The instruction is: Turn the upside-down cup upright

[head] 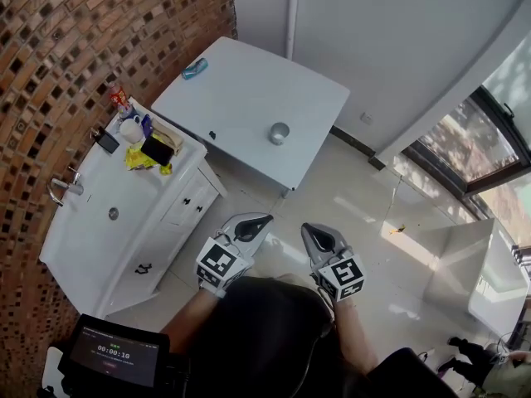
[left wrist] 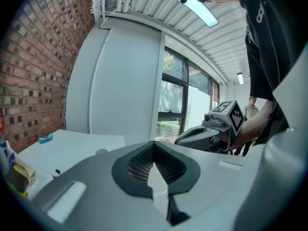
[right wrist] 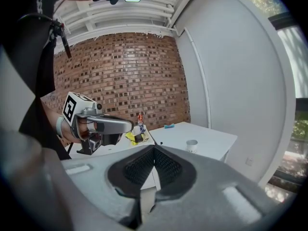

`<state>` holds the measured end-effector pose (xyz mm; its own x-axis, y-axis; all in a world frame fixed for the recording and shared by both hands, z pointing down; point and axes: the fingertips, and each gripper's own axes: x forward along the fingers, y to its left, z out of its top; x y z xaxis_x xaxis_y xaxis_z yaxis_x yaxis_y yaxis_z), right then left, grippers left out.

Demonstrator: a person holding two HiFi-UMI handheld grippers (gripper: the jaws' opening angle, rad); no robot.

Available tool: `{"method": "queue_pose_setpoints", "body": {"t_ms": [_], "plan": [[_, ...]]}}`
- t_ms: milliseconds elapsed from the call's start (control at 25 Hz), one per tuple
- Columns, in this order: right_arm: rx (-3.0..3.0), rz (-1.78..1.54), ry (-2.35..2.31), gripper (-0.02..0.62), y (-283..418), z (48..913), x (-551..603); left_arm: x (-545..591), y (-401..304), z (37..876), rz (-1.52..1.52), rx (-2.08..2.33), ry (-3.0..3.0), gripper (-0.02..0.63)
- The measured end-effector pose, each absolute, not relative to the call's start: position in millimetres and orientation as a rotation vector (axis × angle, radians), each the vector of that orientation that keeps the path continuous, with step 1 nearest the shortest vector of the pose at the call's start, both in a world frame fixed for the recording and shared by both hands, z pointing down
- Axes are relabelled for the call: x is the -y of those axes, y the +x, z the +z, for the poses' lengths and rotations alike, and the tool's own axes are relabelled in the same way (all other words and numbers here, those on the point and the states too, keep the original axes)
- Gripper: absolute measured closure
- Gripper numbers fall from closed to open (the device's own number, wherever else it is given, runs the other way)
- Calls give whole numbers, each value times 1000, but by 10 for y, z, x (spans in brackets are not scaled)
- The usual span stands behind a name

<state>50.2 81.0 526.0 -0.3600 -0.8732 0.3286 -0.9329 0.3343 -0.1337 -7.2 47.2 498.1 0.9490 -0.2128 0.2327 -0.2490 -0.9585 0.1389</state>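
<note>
Above the floor, left gripper [head: 263, 220], right gripper [head: 306, 230], both closed, cup [head: 279, 133] on table [head: 241, 89]

The floor [head: 265, 197] between me and the white table [head: 241, 89] lies open, so my left gripper [head: 265, 219] and right gripper [head: 304, 228] have a free way to the table's near edge. The cup [head: 279, 133] stands near that edge with bare top all round it. A small blue thing [head: 195, 68] lies at the table's far corner. The sink counter [head: 99, 239] crowds the table's left side, with clutter [head: 145, 143] piled at the end nearest the table.
</note>
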Motion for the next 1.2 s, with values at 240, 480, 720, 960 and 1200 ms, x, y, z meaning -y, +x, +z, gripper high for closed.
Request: {"method": "queue_pose_setpoints", "body": {"t_ms": [240, 480, 720, 960, 1200], "plan": [[2415, 483, 1639, 603, 397, 5282, -1147, -845, -194, 4954, 349, 373, 2915, 591], [2375, 533, 1655, 603, 147, 5085, -1205, -879, -492, 4774, 366, 327, 2883, 591], [2311, 563, 1753, 603, 218, 5178, -1462, -1078, -589, 4798, 373, 251, 2906, 591], [2247, 585, 1809, 603, -112, 5268, -1359, -1059, -1021, 4954, 421, 167, 2921, 591], [2211, 599, 1821, 603, -687, 5331, -1392, -1088, -1614, 5057, 417, 129, 2887, 591]]}}
